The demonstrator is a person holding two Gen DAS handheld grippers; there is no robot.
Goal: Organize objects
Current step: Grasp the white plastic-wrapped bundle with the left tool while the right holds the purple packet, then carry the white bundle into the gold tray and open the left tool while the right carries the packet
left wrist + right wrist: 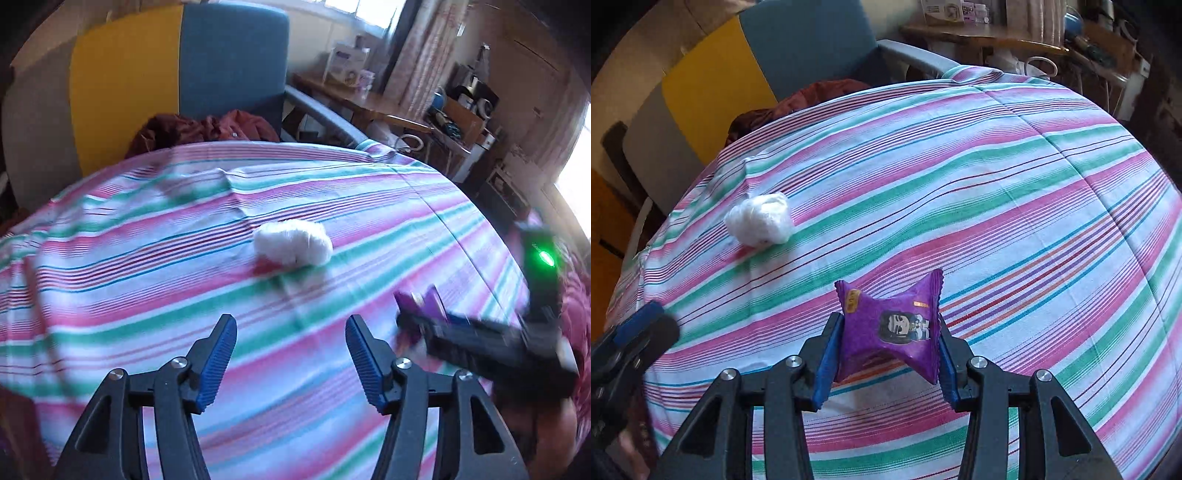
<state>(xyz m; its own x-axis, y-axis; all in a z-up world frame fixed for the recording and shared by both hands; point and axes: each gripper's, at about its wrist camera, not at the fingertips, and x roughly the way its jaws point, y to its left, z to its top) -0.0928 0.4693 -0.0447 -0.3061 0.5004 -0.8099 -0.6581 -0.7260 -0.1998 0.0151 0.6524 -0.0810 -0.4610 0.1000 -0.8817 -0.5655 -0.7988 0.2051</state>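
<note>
My right gripper [886,347] is shut on a purple snack packet [892,326] with a cartoon figure on it, held a little above the striped cloth [1015,206]. The packet also shows in the left wrist view [421,304], blurred, at the tip of the right gripper [413,317]. A crumpled white tissue ball [293,242] lies on the cloth ahead of my left gripper [291,360], which is open and empty. The ball also shows in the right wrist view [761,219], far left of the packet. The left gripper [631,339] shows at the left edge there.
A striped cloth [147,258] covers the table. A blue and yellow chair [177,74] stands behind it with a dark red garment [207,129] on the seat. A cluttered wooden desk [369,99] and shelves stand at the back right.
</note>
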